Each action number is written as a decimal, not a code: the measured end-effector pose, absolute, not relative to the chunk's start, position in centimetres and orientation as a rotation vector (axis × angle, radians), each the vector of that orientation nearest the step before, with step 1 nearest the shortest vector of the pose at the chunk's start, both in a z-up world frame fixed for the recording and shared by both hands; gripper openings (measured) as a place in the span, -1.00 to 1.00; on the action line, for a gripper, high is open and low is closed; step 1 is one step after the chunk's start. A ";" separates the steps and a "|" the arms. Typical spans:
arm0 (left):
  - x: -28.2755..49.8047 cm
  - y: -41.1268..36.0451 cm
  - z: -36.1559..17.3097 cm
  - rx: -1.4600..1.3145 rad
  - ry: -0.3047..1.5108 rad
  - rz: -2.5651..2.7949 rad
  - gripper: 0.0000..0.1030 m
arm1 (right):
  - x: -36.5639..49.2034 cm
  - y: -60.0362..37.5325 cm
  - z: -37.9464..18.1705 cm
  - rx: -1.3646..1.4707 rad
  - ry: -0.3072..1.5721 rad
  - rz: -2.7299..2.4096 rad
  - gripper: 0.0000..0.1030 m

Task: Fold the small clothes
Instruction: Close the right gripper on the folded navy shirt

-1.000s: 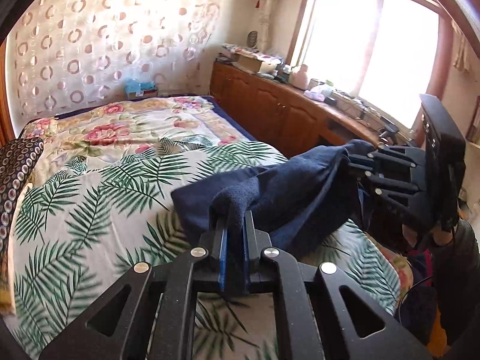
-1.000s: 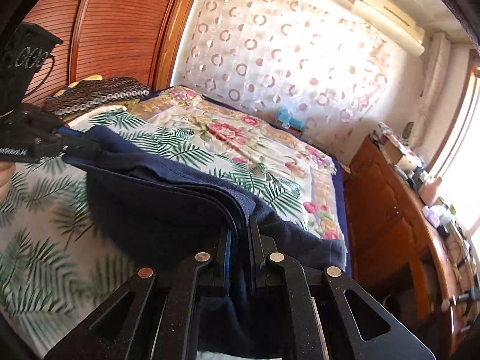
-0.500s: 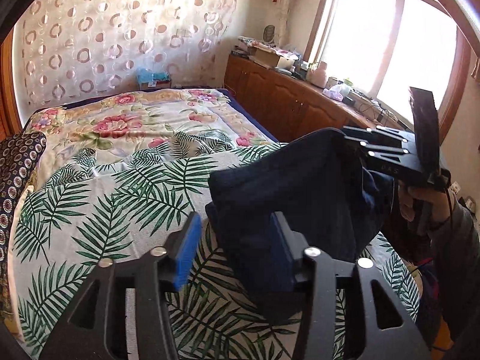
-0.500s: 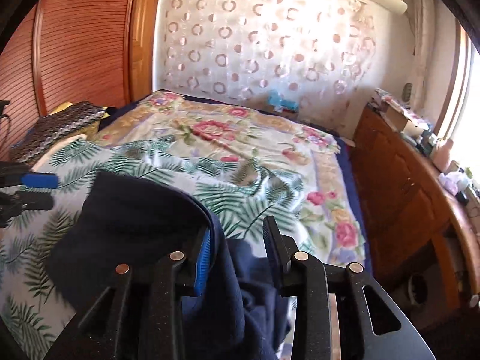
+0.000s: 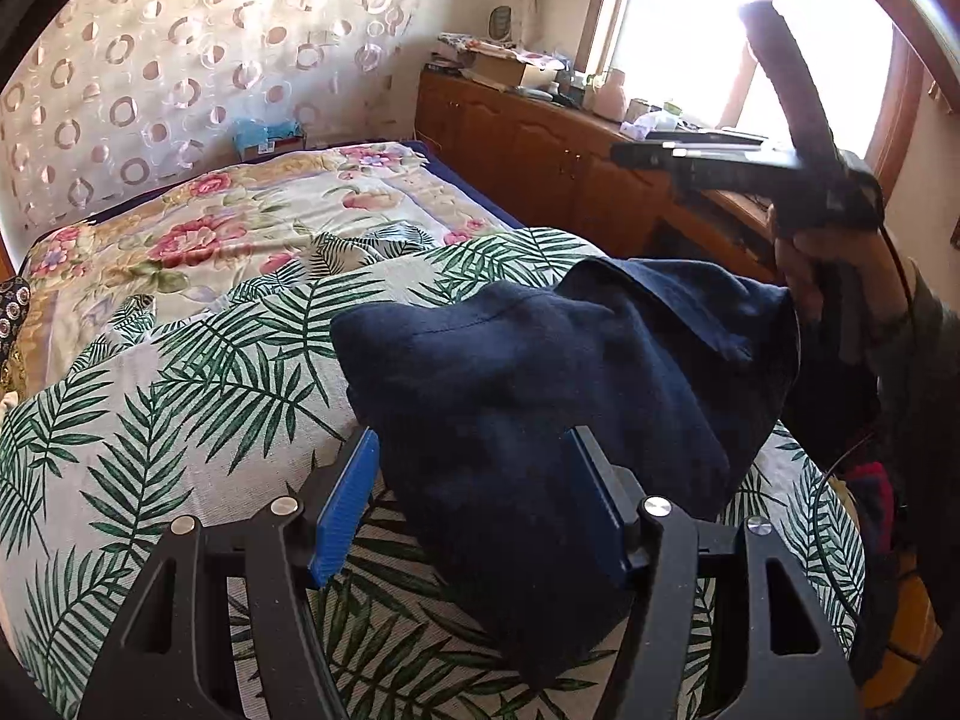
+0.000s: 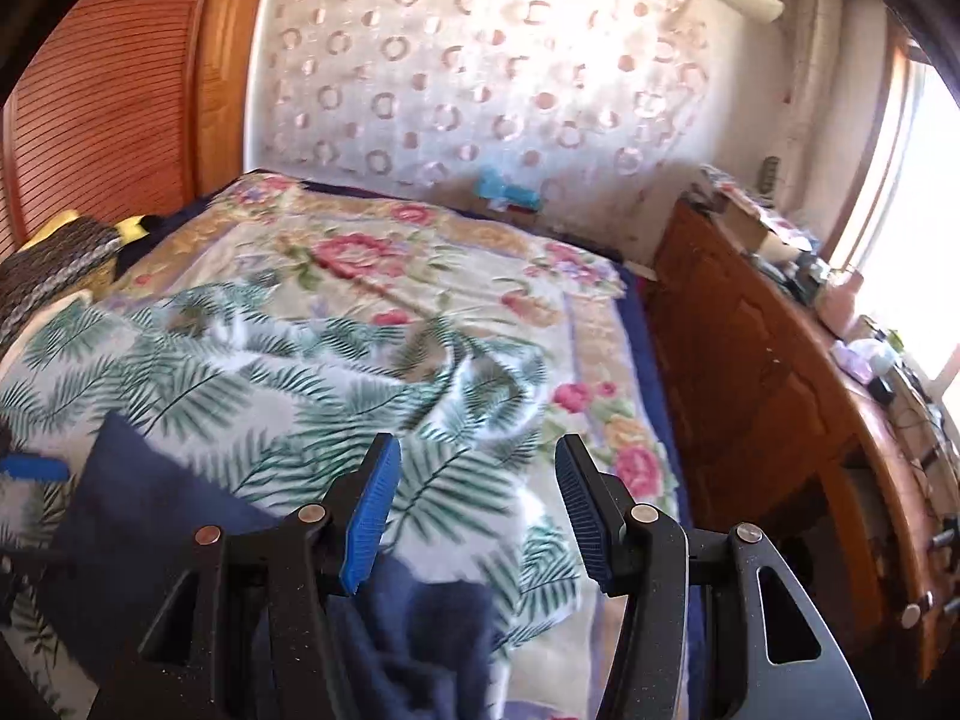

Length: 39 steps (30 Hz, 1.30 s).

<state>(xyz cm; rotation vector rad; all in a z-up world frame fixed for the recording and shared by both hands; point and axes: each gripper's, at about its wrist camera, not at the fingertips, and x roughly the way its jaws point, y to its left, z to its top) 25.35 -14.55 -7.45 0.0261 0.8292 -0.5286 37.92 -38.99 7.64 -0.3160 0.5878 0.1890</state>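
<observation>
Left wrist view, garment: a dark navy, soft knit small garment [image 5: 540,396] lies in a loose, humped pile on the palm-leaf printed bedspread [image 5: 180,420], near the bed's front edge
Left wrist view, left gripper: the left gripper [image 5: 474,504] has just been opening; its 2 blue-padded fingers [image 5: 342,504] stand spread, with the near end of the cloth between them, lying against the right-side finger but not pinched
Left wrist view, right gripper: the right gripper [image 5: 630,151] hangs above the far side of the pile, held in a hand [image 5: 834,282]; seen edge-on and blurred, so this view does not show whether it is spread
Right wrist view, right gripper: the right gripper [image 6: 477,510] has also just been opening; its jaws are apart with only bedspread [image 6: 420,396] showing between the tips, nothing gripped
Right wrist view, garment: the navy cloth [image 6: 156,516] sits low and left, partly under the tool
Right wrist view, left gripper: 1 blue pad [image 6: 33,468] shows at the left edge
Handling, judged: light, limp and non-slippery; it will sag and bunch unless held at 2 points, and nothing about it is fragile
Where to grip, judged: pinch 2 corners or a hem edge through a single layer, one per gripper, so the piece hangs flat before it is laid out
</observation>
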 end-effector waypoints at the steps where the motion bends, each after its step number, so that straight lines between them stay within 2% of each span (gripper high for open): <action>1: 25.5 -14.5 -7.5 0.026 0.830 -0.527 0.26 | 37.9 -39.1 7.9 -0.298 0.590 0.202 0.08; 5: 26.0 -14.4 -7.7 0.031 0.840 -0.509 0.26 | 34.9 -39.5 8.0 -0.263 0.581 0.273 0.08; 13: 26.7 -13.9 -8.2 0.023 0.848 -0.483 0.26 | 28.2 -38.2 4.8 -0.284 0.670 0.452 0.04; 14: 26.7 -13.8 -8.2 0.021 0.849 -0.481 0.26 | 27.5 -38.0 4.5 -0.291 0.681 0.470 -0.01; 20: 27.2 -13.5 -8.6 0.011 0.862 -0.463 0.26 | 25.3 -39.0 3.1 -0.406 0.746 0.490 -0.02; 21: 27.2 -13.4 -8.6 0.009 0.864 -0.461 0.26 | 25.4 -39.3 3.0 -0.424 0.752 0.475 -0.06; 24: 27.5 -13.5 -8.7 0.010 0.866 -0.460 0.26 | 25.9 -39.6 3.8 -0.439 0.754 0.464 -0.74; 25: 27.5 -13.5 -8.7 0.009 0.866 -0.459 0.26 | 26.1 -39.9 4.1 -0.442 0.744 0.453 -0.87; 33: 27.9 -13.2 -9.0 -0.008 0.876 -0.454 0.26 | 31.2 -42.4 6.0 -0.336 0.663 0.197 -0.87; 34: 28.0 -13.2 -9.1 -0.009 0.877 -0.452 0.26 | 31.5 -42.8 6.1 -0.307 0.660 0.185 -0.81; 36: 28.1 -13.2 -9.0 -0.008 0.876 -0.452 0.26 | 31.0 -43.4 6.3 -0.270 0.653 0.167 -0.42; 37: 28.1 -13.2 -9.0 -0.009 0.876 -0.452 0.26 | 30.4 -43.5 6.4 -0.256 0.644 0.181 -0.06; 38: 28.2 -13.2 -9.0 -0.010 0.875 -0.451 0.26 | 29.7 -43.4 6.3 -0.243 0.638 0.195 0.18; 39: 28.3 -13.1 -9.0 -0.010 0.874 -0.450 0.26 | 29.2 -43.4 6.2 -0.232 0.638 0.199 0.25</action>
